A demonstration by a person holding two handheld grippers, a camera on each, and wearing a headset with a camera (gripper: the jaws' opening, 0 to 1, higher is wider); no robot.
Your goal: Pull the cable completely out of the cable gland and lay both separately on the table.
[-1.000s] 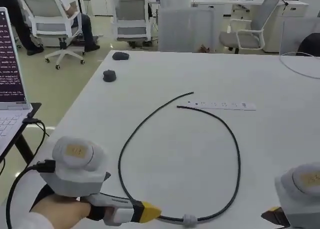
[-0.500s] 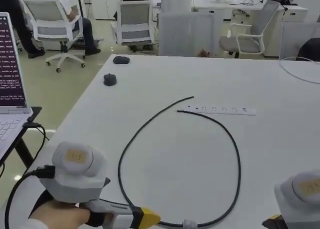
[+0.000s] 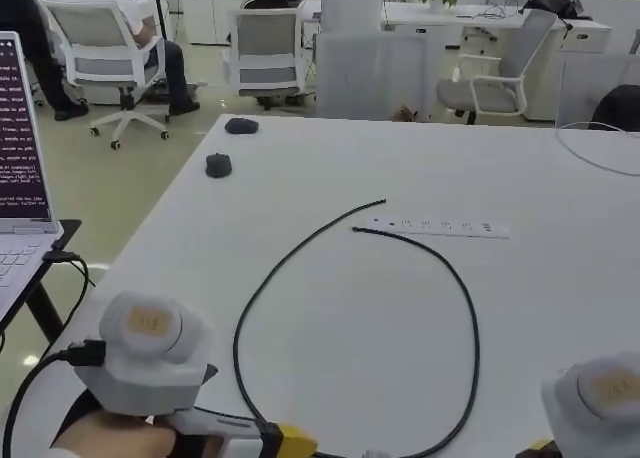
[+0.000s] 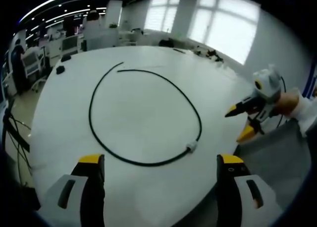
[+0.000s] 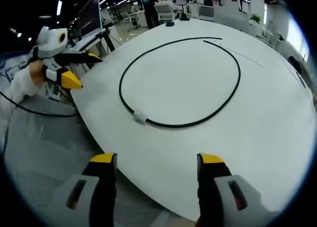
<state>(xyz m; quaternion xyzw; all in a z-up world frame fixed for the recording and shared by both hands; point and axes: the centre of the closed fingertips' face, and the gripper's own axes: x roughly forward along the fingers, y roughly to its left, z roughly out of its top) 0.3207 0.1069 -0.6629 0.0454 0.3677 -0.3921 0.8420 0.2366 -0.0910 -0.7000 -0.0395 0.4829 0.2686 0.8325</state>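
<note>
Task unstarted. Cable gland (image 5: 139, 117) threaded on looped cable (image 5: 239, 76), flat on desk (image 5: 178, 78), ahead of both jaw pairs, untouched. Left gripper (image 4: 161, 160), right gripper (image 5: 157, 158): jaws spread wide, empty. Gripping, pulling out, laying separately all left.

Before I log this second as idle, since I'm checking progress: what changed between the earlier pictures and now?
Nothing on the table visibly moved; the head camera tilted up a little, sliding the whole picture down. The cable lies in the same loop, with the cable gland still threaded on it. The left claw and right claw stay open, holding nothing.
</note>
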